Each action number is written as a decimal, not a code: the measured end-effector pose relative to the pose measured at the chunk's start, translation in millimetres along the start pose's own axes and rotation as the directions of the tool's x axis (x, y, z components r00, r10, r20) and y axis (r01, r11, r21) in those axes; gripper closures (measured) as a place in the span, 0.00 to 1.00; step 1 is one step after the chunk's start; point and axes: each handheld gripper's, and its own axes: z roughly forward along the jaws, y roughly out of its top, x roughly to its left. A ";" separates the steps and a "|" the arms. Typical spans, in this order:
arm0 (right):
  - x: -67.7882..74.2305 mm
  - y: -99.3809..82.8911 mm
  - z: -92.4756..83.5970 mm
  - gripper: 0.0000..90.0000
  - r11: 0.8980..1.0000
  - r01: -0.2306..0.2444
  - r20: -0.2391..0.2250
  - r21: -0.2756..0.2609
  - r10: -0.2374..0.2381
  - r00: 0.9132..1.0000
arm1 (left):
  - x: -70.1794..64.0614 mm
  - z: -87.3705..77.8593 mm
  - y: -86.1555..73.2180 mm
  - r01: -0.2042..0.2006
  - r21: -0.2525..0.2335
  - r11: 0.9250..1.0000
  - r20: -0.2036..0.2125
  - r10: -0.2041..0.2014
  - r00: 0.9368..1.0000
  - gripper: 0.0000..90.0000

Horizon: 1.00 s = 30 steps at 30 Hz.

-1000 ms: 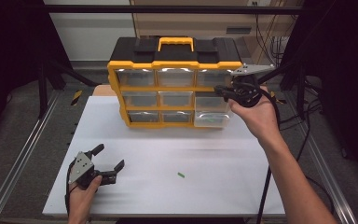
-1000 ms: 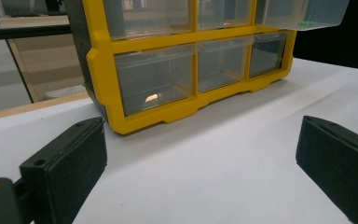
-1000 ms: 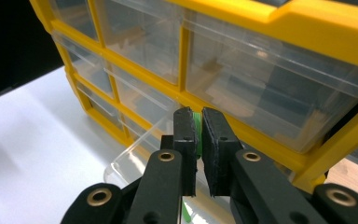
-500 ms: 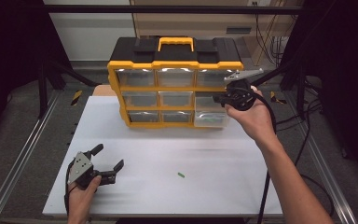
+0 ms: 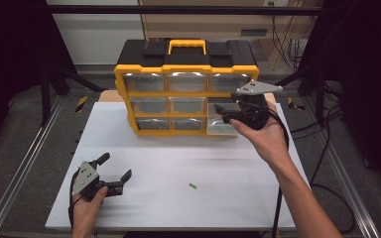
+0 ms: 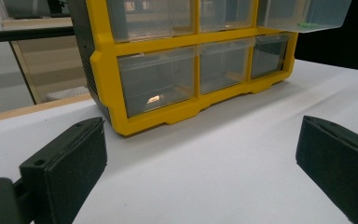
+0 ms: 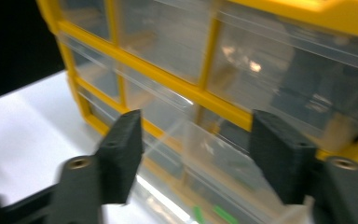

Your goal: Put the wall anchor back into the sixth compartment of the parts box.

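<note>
A yellow and black organizer (image 5: 149, 92) with clear drawers stands at the back of the white table (image 5: 248, 198). Its lower right drawer (image 5: 219, 128) is pulled out, and green pieces (image 7: 223, 215) lie inside it. My right gripper (image 5: 222, 113) is open just above and in front of this drawer, with its jaws pointing left at the cabinet front (image 7: 223, 116). My left gripper (image 5: 115, 166) rests open on the table at the near left, holding nothing. It faces the organizer (image 6: 154, 121). A small green piece (image 5: 192, 186) lies loose on the table.
Metal frame rails (image 5: 25, 163) run along both sides of the table. Cables (image 5: 327, 163) trail off to the right. The open drawer (image 6: 303, 14) overhangs the table in the left gripper view.
My right gripper has shifted a little left and down toward the pulled-out drawer. The left gripper has not moved.
</note>
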 end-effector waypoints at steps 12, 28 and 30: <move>56.8 -12.8 -3.2 0.15 0.998 0.056 -0.082 -0.035 -0.058 0.995 | 0.6 -0.6 0.1 0.002 -0.002 1.000 -0.005 -0.002 1.000 0.02; 90.8 -81.1 24.8 0.13 0.991 0.050 -0.172 0.121 -0.029 0.985 | 0.6 -0.5 0.3 -0.001 -0.003 1.000 -0.004 0.001 1.000 0.02; 90.9 -89.7 27.2 0.13 0.989 0.046 -0.173 0.137 -0.022 0.985 | 0.5 -0.4 0.2 -0.002 -0.002 1.000 -0.004 0.002 1.000 0.02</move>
